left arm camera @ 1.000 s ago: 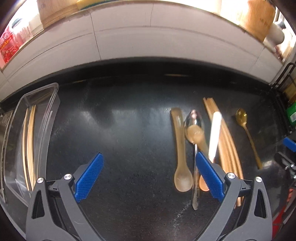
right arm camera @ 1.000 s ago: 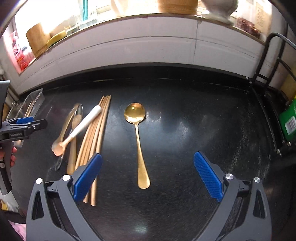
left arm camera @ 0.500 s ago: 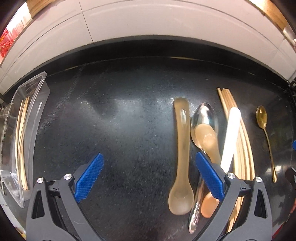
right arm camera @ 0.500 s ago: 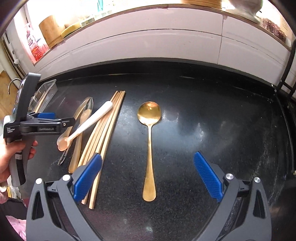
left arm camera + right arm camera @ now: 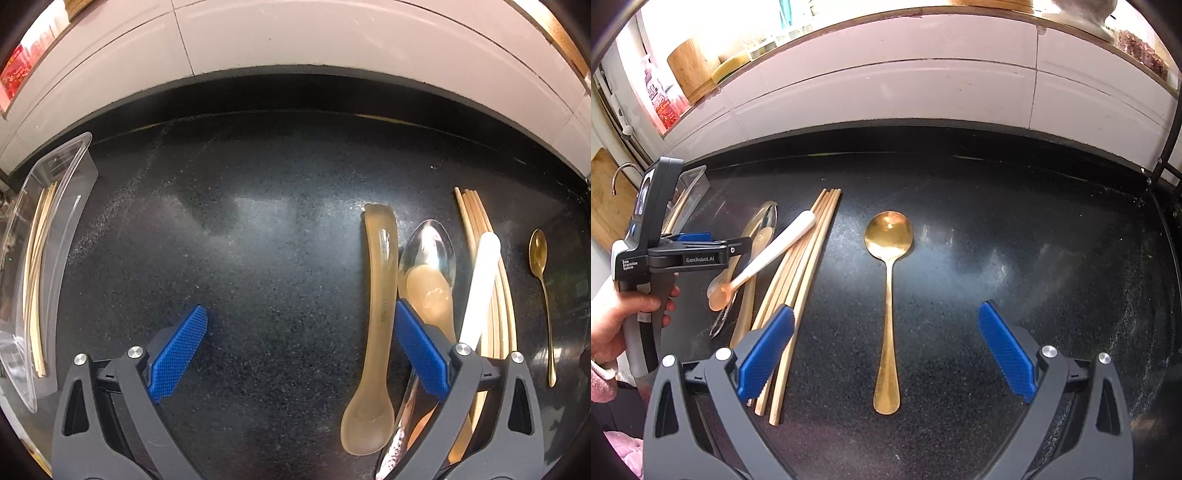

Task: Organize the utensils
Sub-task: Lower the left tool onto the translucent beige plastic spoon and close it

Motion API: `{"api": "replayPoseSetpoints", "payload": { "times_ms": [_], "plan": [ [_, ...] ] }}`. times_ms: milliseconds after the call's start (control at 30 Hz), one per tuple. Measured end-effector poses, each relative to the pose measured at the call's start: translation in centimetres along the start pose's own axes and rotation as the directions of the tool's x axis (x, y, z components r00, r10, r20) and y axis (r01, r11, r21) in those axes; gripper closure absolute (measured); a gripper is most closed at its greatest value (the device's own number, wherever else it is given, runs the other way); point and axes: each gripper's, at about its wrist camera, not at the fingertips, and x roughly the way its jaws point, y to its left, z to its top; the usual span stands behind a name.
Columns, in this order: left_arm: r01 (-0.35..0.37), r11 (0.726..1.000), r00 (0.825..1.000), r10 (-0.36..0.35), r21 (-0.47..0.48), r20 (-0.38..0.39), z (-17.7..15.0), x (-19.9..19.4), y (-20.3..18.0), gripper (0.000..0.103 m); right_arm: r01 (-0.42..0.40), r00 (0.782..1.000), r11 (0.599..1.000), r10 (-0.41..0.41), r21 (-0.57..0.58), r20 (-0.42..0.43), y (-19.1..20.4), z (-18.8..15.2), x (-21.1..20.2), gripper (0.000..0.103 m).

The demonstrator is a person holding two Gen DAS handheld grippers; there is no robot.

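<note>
Several utensils lie on the black countertop (image 5: 258, 258). My left gripper (image 5: 299, 350) is open and low over it. Just inside its right finger lies a translucent tan spoon (image 5: 380, 295). Past that finger are a steel spoon (image 5: 428, 243) with a second tan spoon (image 5: 428, 291) on it, a white-handled spoon (image 5: 484, 280), wooden chopsticks (image 5: 476, 218) and a gold spoon (image 5: 539, 258). My right gripper (image 5: 886, 350) is open, with the gold spoon (image 5: 888, 295) lying between its fingers. The chopsticks (image 5: 809, 258) pass under its left finger. A hand (image 5: 613, 314) holds the left gripper (image 5: 748, 245) over the spoons.
A clear plastic container (image 5: 74, 173) holding chopsticks (image 5: 35, 258) stands at the counter's left end. A white tiled wall (image 5: 886, 92) runs behind, with a wooden canister (image 5: 692, 70) on its ledge. A black wire rack (image 5: 1171, 155) stands at the right, a faucet (image 5: 624, 171) at the far left.
My left gripper has come forward and lower toward the tan spoon, staying open. My right gripper has closed in on the gold spoon, which now sits centred between its fingers.
</note>
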Motion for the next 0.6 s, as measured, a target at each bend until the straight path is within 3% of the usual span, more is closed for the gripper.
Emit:
{"api": "replayPoseSetpoints", "payload": {
  "times_ms": [433,533,600],
  "plan": [
    [0.003,1.000,0.999,-0.003,0.017,0.036,-0.8,-1.0,-1.7,0.006,0.008,1.000,0.999,-0.007,-0.040,0.019,0.2,1.0,0.6,0.007],
    [0.004,0.999,0.998,-0.007,0.040,0.059,-0.6,-1.6,-2.5,0.021,-0.001,1.000,0.999,0.002,-0.036,0.016,0.3,1.3,0.8,0.007],
    [0.007,0.998,0.997,-0.011,0.055,0.070,-0.2,-2.0,-3.2,0.044,-0.004,1.000,1.000,0.004,-0.031,0.018,0.3,1.3,0.9,0.007]
  ]
}}
